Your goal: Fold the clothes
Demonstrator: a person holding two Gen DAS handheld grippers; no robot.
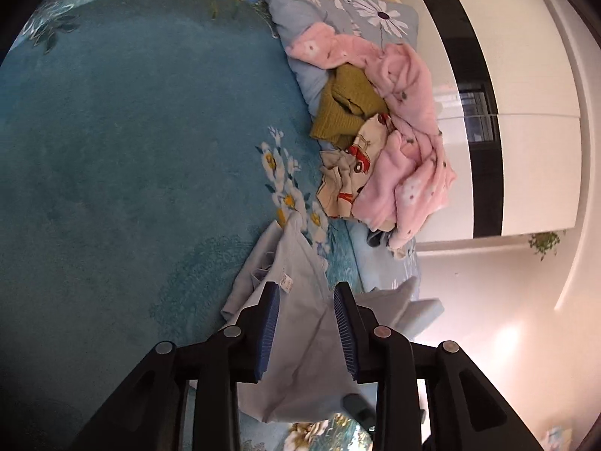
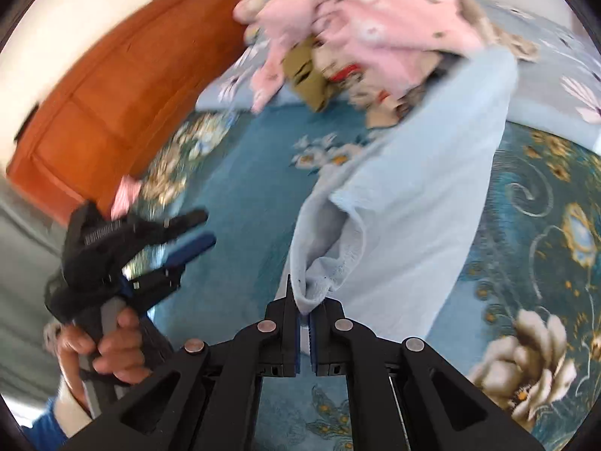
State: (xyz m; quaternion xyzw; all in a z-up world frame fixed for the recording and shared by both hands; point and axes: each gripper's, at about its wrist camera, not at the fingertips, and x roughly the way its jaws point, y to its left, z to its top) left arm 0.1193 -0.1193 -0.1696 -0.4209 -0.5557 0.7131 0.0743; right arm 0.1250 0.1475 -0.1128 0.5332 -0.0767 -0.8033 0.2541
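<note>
A light blue garment (image 1: 296, 323) lies rumpled on the teal flowered bedspread (image 1: 131, 150). In the left wrist view my left gripper (image 1: 306, 287) hovers over it with its jaws apart, and the cloth shows in the gap below. Seen from the right wrist, the left gripper (image 2: 208, 228) is open with nothing between its pads, held by a person's hand (image 2: 112, 349). My right gripper (image 2: 304, 308) is shut on a bunched edge of the light blue garment (image 2: 413, 225), which stretches away toward the clothes pile.
A pile of clothes sits at the bed's far side: a pink fleece (image 1: 405, 120), an olive sweater (image 1: 345, 109) and a car-print cloth (image 1: 357, 161). A daisy-print quilt (image 1: 338, 3) lies beyond. An orange headboard (image 2: 131, 86) and a white wardrobe (image 1: 526, 112) border the bed.
</note>
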